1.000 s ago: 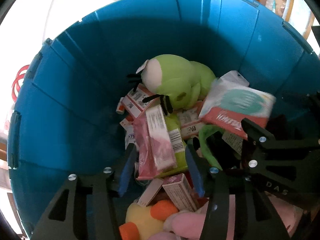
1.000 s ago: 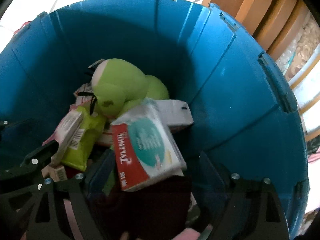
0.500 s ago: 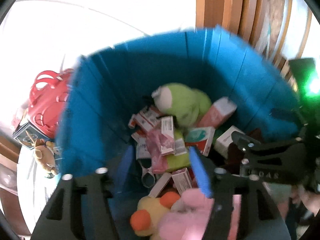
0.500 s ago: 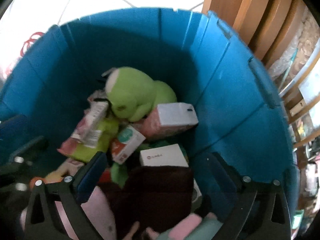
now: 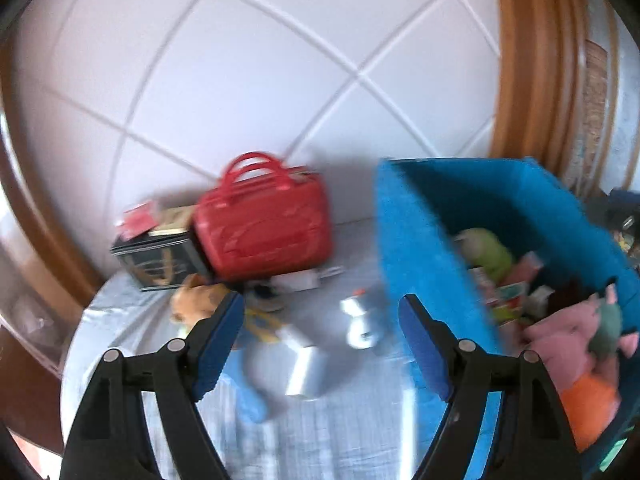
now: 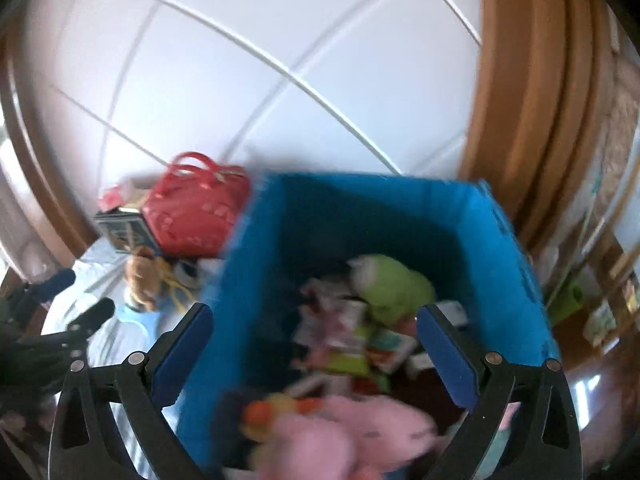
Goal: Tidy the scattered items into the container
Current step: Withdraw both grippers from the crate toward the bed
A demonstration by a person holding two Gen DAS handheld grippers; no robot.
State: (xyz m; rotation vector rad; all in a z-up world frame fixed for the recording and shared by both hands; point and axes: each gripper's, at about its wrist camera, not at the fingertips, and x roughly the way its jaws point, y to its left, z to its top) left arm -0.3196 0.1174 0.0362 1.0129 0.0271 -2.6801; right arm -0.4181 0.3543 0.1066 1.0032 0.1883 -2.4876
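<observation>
Both claws empty, left claw (image 5: 322, 320) opening, right claw (image 6: 314, 332) spread; red bag (image 5: 264, 226) beside blue bin (image 6: 400, 216).

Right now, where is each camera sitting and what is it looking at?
Left wrist camera: sits behind the left claw, whose jaws are opening with nothing between them, looking down at the table with the red bag.
Right wrist camera: sits behind the right claw, open and empty, looking down into the blue bin; the left claw shows at its left edge.
Both see the red bag, blue bin, green plush and brown teddy.
</observation>
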